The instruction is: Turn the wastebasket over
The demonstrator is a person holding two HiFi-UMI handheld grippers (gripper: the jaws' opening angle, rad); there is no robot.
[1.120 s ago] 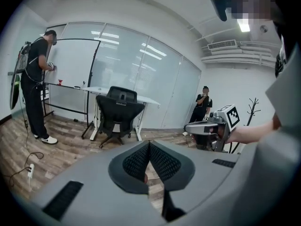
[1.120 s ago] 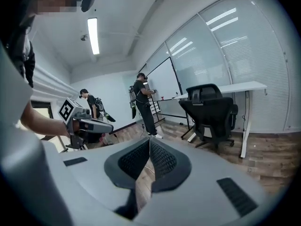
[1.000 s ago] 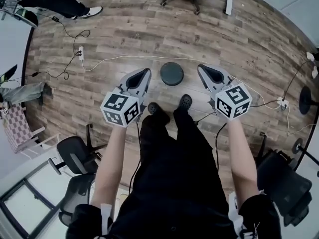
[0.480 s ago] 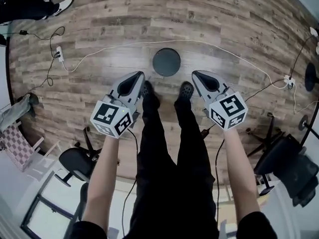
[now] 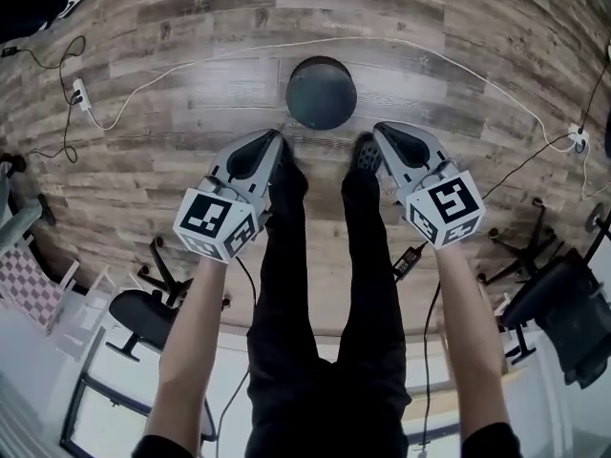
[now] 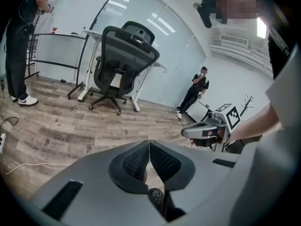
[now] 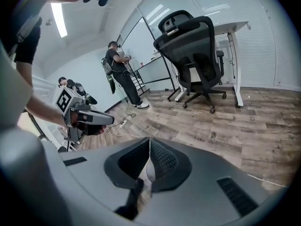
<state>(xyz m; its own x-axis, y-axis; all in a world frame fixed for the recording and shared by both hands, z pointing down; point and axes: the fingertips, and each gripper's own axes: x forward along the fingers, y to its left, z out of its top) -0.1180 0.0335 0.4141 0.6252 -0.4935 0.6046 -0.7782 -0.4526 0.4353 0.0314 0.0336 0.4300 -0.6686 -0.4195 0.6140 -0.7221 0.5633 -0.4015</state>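
I find the wastebasket (image 5: 321, 92) on the floor (image 5: 172, 74) just ahead of the feet, untouched. Left tool (image 5: 273, 141) and right tool (image 5: 381, 132) are pressed together and empty. I judge the turning not yet begun.

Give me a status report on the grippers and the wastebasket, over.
Left gripper shut, empty; right gripper shut, empty. Wastebasket on the floor just ahead of the shoes, untouched. White cable lies beyond it, not in the path.
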